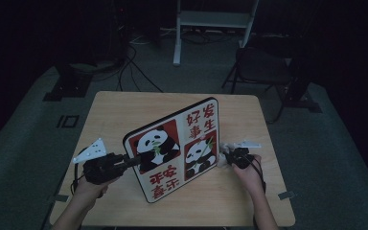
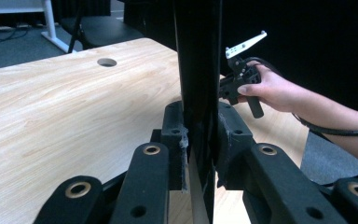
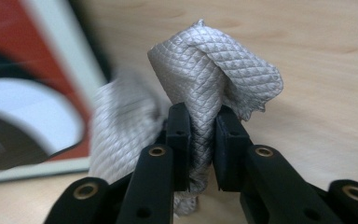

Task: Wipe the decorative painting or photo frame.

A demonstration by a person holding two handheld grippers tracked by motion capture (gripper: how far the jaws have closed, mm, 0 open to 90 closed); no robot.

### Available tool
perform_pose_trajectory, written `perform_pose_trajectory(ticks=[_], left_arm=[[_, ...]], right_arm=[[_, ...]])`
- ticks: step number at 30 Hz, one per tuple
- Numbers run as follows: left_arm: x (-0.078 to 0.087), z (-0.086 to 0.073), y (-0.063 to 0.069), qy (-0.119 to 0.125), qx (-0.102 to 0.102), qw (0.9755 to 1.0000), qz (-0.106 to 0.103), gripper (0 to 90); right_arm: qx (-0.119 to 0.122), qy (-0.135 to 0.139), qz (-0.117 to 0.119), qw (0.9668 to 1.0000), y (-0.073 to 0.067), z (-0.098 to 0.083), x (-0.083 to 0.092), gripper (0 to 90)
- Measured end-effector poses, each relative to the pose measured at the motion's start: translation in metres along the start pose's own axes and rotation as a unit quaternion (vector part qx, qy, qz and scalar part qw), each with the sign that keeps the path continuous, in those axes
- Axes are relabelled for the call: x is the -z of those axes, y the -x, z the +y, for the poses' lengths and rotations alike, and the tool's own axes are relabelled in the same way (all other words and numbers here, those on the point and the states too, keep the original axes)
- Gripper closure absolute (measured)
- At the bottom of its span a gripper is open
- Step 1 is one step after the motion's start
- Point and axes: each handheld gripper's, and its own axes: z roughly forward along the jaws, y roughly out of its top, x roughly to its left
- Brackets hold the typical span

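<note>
A square board [image 1: 172,148] printed with pandas and red characters stands tilted on the wooden table [image 1: 120,110]. My left gripper [image 1: 135,160] is shut on the board's left edge; in the left gripper view its pads clamp the dark thin edge of the board [image 2: 198,70] at the left gripper [image 2: 200,135]. My right gripper [image 1: 225,158] sits low by the board's right edge, shut on a bunched grey quilted cloth [image 3: 214,70] that sticks up between the pads of the right gripper [image 3: 200,135]. The board's red and white face [image 3: 37,93] lies blurred just beside the cloth.
The tabletop has a round hole [image 2: 106,62] toward its far side. Beyond the table stand a dark chair [image 1: 263,67] and a white frame leg [image 1: 177,38], with cables on the grey floor. The room is dim.
</note>
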Motion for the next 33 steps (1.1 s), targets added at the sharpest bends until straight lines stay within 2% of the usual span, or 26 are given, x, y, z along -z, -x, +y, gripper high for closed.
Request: perform_pose_trajectory(ticks=[2,5,6,9,11,12,14,15,17,19,20,21,22,23,24,25,28,30,31,32,33], left_arm=[[0.001,0.001,0.001,0.001,-0.006,1.0,0.007,73.9],[0.004,0.001,0.0,0.003,-0.004,1.0,0.005,69.5],[0.007,0.001,-0.001,0.007,-0.002,0.9999,0.008,69.5],[0.01,0.001,-0.001,0.011,0.0,0.9999,0.011,64.8],[0.013,0.002,-0.001,0.012,-0.002,0.9999,0.01,58.3],[0.015,0.002,0.0,0.012,-0.007,0.9998,0.014,55.6],[0.016,0.002,0.0,0.01,-0.011,0.9998,0.012,53.4],[0.018,0.002,0.001,0.01,-0.017,0.9996,0.019,45.5],[0.02,0.001,0.001,0.012,-0.015,0.9997,0.012,41.4],[0.023,-0.001,0.0,0.012,-0.014,0.9997,0.018,37.5],[0.026,-0.002,-0.002,0.015,-0.008,0.9997,0.02,37.5],[0.027,-0.003,-0.002,0.015,-0.007,0.9996,0.023,33.4],[0.03,-0.004,-0.005,0.016,-0.004,0.9989,0.043,30.0],[0.03,-0.004,-0.005,0.016,-0.004,0.9989,0.043,29.2],[0.034,-0.006,-0.008,0.018,0.003,0.9983,0.056,28.1],[0.034,-0.006,-0.008,0.018,0.003,0.9983,0.056,26.6],[0.038,-0.013,-0.016,0.017,0.01,0.9961,0.086,24.7],[0.038,-0.013,-0.016,0.017,0.01,0.9961,0.086,21.5],[0.039,-0.018,-0.021,0.014,0.015,0.9933,0.114,18.6],[0.039,-0.018,-0.021,0.014,0.015,0.9933,0.114,17.5],[0.039,-0.022,-0.026,0.007,0.021,0.9906,0.135,16.3]], right_arm=[[-0.006,0.006,-0.002,1.0,0.001,0.001,-0.002,71.2],[-0.006,0.008,-0.005,0.9999,0.001,0.001,-0.002,67.5],[-0.009,0.018,-0.011,0.9997,0.002,0.003,-0.002,63.9],[-0.012,0.024,-0.016,0.9995,0.005,0.007,0.001,58.8],[-0.01,0.027,-0.016,0.9995,0.006,0.008,0.002,56.6],[-0.013,0.044,-0.014,0.9989,0.007,0.011,0.004,52.0],[-0.013,0.049,-0.015,0.9986,0.008,0.013,0.006,50.0],[-0.01,0.064,-0.016,0.9978,0.009,0.017,0.008,43.5],[-0.009,0.067,-0.018,0.9976,0.01,0.019,0.01,43.3],[-0.009,0.08,-0.023,0.9965,0.013,0.024,0.014,36.1],[-0.009,0.08,-0.023,0.9965,0.013,0.024,0.014,36.1],[-0.009,0.087,-0.026,0.9958,0.014,0.026,0.017,35.3],[-0.011,0.093,-0.026,0.9952,0.015,0.028,0.02,34.3],[-0.012,0.097,-0.029,0.9948,0.015,0.029,0.022,33.3],[-0.012,0.1,-0.033,0.9943,0.015,0.029,0.024,32.6],[-0.012,0.1,-0.033,0.9943,0.015,0.029,0.024,32.6],[-0.018,0.108,-0.038,0.9933,0.017,0.028,0.032,31.5],[-0.02,0.109,-0.04,0.993,0.018,0.027,0.034,31.5],[-0.024,0.11,-0.043,0.9927,0.02,0.025,0.038,31.0],[-0.024,0.11,-0.043,0.9927,0.02,0.025,0.038,31.0],[-0.027,0.111,-0.044,0.9925,0.021,0.023,0.042,30.6]])
